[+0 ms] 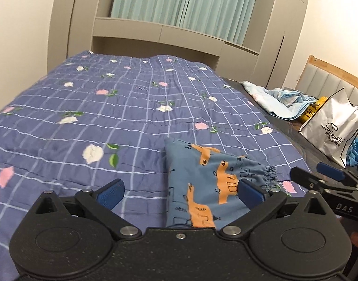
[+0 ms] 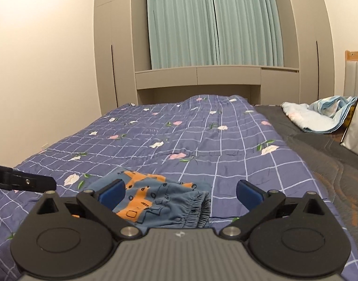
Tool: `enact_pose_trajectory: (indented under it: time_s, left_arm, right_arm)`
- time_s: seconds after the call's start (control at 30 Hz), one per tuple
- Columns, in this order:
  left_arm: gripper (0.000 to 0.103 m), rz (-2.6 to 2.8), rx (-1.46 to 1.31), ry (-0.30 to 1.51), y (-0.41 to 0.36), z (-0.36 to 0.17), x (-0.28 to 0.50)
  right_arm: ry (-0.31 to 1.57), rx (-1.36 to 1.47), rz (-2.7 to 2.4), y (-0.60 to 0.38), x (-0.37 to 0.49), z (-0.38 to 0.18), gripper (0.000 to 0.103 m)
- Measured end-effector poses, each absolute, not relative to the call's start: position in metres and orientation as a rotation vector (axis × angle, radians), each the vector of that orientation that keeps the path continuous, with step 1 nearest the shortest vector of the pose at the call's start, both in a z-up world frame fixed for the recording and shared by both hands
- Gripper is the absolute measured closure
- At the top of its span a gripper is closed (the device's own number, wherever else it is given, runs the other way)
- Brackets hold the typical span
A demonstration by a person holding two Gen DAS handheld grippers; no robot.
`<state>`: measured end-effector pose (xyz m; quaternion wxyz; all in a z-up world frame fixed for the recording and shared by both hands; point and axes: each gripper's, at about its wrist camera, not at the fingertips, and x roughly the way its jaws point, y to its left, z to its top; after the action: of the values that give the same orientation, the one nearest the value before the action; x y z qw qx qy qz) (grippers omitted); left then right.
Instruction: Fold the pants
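Pants (image 1: 202,182) lie folded into a compact bundle on the bed quilt (image 1: 108,117); left tongs (image 1: 180,193) and right tongs (image 2: 180,190) both stand spread wide, gripping nothing, so folding looks essentially finished

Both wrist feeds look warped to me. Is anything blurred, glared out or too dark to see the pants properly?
Left wrist view: heavy fisheye bending at the edges, dark corner vignette, soft even indoor light; pants sharp, no glare. Right wrist view: same bowing of the wardrobe and curtain, pants clear but partly hidden behind the right tool; no blown highlights.
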<state>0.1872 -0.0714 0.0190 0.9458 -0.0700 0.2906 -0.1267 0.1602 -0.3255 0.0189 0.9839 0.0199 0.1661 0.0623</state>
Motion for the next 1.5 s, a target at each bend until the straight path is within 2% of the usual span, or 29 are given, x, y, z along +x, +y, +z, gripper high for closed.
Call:
enact_pose_trajectory:
  time_s: [0.77, 1.13, 1.5]
  left_arm:
    - [0.001, -0.183, -0.130, 0.518, -0.021, 0.026, 0.056]
    - [0.001, -0.164, -0.068, 0.546, -0.019, -0.009, 0.017]
    - [0.001, -0.160, -0.045, 0.590, -0.025, -0.031, 0.013]
  right_arm:
    - [0.260, -0.012, 0.116, -0.278, 0.028, 0.052, 0.000]
    - [0.328, 0.022, 0.084, -0.267, -0.016, 0.016, 0.000]
    - [0.372, 0.031, 0.049, -0.269, -0.018, -0.005, 0.000]
